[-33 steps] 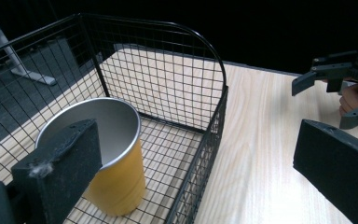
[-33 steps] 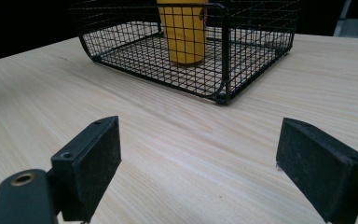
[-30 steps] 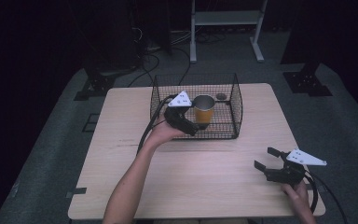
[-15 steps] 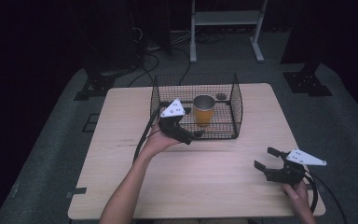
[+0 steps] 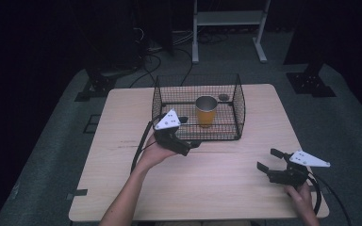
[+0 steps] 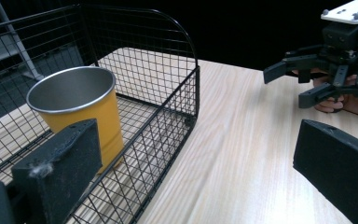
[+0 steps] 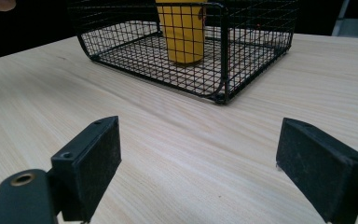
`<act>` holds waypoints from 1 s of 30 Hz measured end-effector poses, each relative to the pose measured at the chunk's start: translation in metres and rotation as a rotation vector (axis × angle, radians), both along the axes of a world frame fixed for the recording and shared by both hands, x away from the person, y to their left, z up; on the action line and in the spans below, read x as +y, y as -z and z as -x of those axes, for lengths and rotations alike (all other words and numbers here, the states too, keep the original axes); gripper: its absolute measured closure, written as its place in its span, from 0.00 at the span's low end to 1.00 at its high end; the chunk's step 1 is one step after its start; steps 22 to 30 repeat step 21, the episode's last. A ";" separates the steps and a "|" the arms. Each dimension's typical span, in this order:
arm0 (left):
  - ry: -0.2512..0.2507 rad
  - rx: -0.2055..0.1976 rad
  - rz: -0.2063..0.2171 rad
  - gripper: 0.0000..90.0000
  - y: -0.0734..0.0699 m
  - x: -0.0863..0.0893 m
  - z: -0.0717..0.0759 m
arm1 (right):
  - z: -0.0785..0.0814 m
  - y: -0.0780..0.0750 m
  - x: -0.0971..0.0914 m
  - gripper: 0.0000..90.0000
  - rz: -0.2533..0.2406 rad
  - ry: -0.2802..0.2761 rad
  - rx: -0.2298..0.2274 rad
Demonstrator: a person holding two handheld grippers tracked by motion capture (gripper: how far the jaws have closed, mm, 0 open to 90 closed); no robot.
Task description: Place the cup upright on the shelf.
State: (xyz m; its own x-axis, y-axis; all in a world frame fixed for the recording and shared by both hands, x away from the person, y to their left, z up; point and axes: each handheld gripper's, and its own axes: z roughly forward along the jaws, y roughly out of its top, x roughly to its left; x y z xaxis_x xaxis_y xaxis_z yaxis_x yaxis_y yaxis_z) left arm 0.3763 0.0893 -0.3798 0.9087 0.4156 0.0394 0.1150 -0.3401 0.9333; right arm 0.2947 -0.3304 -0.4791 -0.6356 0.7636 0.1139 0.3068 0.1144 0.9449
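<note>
An orange cup with a steel inside stands upright in a black wire basket at the table's far middle. My left gripper is open and holds nothing, just outside the basket's front wall at its left end. In the left gripper view the cup is behind the mesh, beyond my open left gripper. My right gripper rests open low over the table near the front right edge. From the right gripper the basket and cup lie ahead.
A small dark round object lies in the basket's far right corner. The wooden table stands on a grey floor mat. Cables trail from both grippers. Dark stands and a white frame are beyond the table's far edge.
My left gripper has drawn back from the cup, out of the basket and toward the person. The cup stays standing in the basket. The right gripper has not moved.
</note>
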 end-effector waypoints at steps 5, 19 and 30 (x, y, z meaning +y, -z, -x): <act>-0.003 0.003 0.007 0.00 0.005 0.006 0.008 | 0.000 0.000 0.000 0.14 0.000 0.001 0.000; -0.023 -0.029 0.028 0.00 0.022 0.021 0.048 | 0.000 0.000 0.000 0.14 -0.001 0.000 0.000; -0.029 -0.034 0.046 0.00 0.027 0.026 0.058 | 0.000 0.000 0.000 0.14 0.002 -0.005 -0.002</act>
